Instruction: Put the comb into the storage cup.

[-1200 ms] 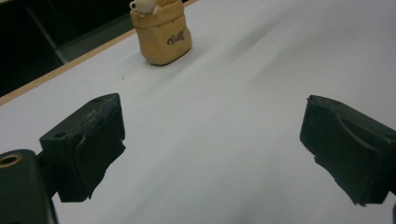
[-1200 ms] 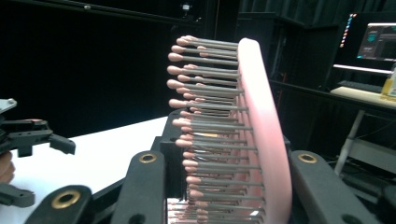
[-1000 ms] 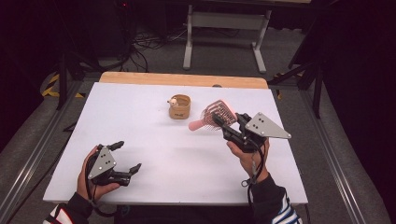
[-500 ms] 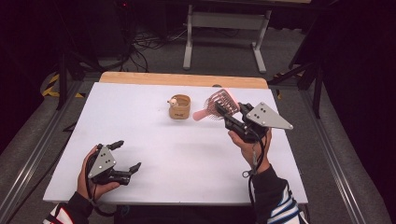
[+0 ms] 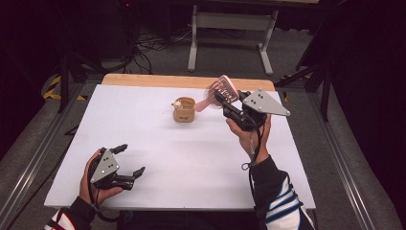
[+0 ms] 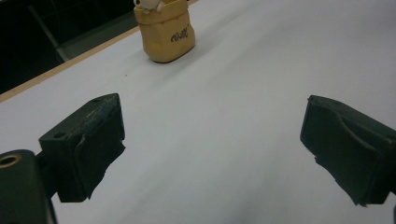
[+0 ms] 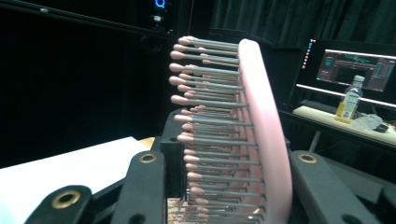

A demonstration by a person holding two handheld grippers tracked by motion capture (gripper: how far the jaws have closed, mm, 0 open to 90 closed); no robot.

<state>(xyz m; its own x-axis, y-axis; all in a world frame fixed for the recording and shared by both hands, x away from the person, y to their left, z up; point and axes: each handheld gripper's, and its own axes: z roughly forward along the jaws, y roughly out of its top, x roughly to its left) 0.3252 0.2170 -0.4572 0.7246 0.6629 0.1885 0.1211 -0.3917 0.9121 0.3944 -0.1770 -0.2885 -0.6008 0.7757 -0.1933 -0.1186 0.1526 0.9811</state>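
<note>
My right gripper (image 5: 226,99) is shut on the head of a pink hairbrush (image 5: 219,89), held up above the table's far right. The brush's handle slants down and left, and its tip is close to a small tan pouch-shaped holder (image 5: 184,110) on the white table (image 5: 201,158). In the right gripper view the pink brush (image 7: 264,130) stands upright between the jaws with its bristles pointing left. My left gripper (image 5: 129,160) rests near the front left edge, open and holding nothing. In the left gripper view the tan holder (image 6: 166,32) stands well beyond the wide-apart jaws.
A wooden strip (image 5: 143,80) runs along the table's far edge. A white metal stand (image 5: 230,28) and cables lie on the floor beyond. In the right gripper view, a lit monitor (image 7: 357,70) and a bottle (image 7: 349,100) sit on a far desk.
My right gripper has lifted the hairbrush and carried it farther back, the handle tip nearing the tan holder. My left gripper has stayed still.
</note>
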